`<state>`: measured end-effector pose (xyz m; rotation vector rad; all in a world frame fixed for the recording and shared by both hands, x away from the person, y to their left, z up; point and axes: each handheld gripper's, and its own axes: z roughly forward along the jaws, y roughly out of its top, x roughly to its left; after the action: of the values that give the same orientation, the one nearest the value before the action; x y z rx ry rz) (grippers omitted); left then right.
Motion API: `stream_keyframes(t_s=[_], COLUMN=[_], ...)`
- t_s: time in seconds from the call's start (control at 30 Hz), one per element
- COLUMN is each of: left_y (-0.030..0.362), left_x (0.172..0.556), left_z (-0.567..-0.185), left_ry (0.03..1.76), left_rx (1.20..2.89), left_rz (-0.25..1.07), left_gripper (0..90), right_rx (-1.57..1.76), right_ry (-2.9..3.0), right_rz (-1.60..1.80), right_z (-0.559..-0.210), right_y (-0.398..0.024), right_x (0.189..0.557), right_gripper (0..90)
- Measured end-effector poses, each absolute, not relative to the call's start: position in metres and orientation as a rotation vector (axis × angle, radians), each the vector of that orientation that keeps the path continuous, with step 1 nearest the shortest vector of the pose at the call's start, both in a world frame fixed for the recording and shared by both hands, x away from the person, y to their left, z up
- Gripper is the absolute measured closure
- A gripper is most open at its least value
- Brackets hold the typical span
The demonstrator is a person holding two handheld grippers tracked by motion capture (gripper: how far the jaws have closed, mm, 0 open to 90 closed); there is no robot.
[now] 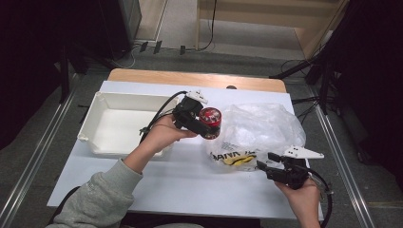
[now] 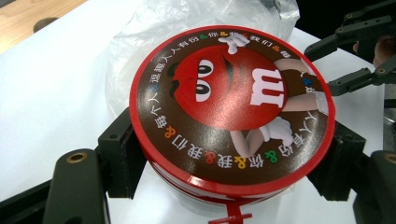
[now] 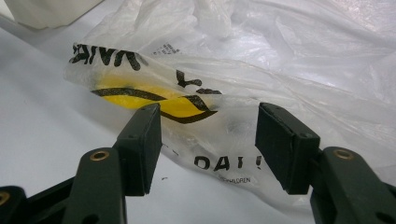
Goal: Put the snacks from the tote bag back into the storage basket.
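Near the middle of the high view, the left gripper (image 1: pixel 202 124) holds a round red candy tin (image 1: pixel 210 122) above the worktop (image 1: pixel 180 180), its fingers (image 2: pixel 122 156) clamped on the tin's side wall below the lid rim. The tin looks rigid, smooth and fairly light, so a grip across its widest part seems safest. At lower right, the right gripper (image 1: pixel 266 161) has its fingers spread open, not pinching the thin, slippery plastic bag (image 1: pixel 261 130) just ahead of them.
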<state>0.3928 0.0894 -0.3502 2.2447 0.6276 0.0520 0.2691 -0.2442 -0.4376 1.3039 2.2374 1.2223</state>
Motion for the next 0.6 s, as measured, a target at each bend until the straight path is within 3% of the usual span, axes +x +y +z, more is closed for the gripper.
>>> stream_keyframes(t_s=[0.6], left_y=[0.108], left_x=[0.393], left_z=[-0.348], left_ry=[0.669], left_rx=[2.237], left_rz=[0.063], left_gripper=[26.1], right_rx=[1.263], right_ry=[2.281], right_rz=[1.253], right_z=[-0.435], right_y=[-0.227], right_x=[0.271], right_gripper=[41.5])
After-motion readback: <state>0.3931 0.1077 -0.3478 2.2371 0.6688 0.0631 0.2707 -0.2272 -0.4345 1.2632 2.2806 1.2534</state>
